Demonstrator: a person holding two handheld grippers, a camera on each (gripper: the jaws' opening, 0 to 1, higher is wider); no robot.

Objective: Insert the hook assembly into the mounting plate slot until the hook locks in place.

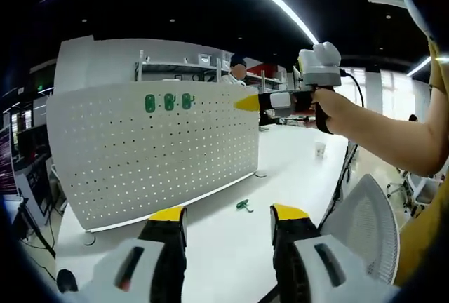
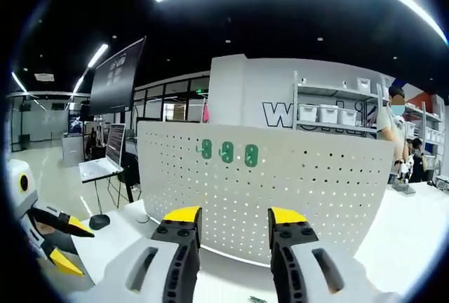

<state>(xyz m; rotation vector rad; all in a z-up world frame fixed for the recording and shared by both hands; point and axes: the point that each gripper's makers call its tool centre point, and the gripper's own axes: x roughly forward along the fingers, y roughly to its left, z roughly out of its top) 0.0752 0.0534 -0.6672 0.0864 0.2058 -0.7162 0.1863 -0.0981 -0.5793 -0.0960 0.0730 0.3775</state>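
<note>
One green hook lies loose on the white table, in front of the upright pegboard and just beyond the left gripper. Three green hooks are already seated in a row near the board's top edge.

Both tongs are released. The left gripper's jaws stand apart with nothing between them. The right gripper is likewise spread and bare, aimed at the board's face.

Risks:
- The loose hook is small and flat on the table. A shallow pinch may let it slip or rotate.
- A rotated hook will likely miss the holes and fail to lock.
- Pressing on the free-standing board may tip it or push it back.
</note>
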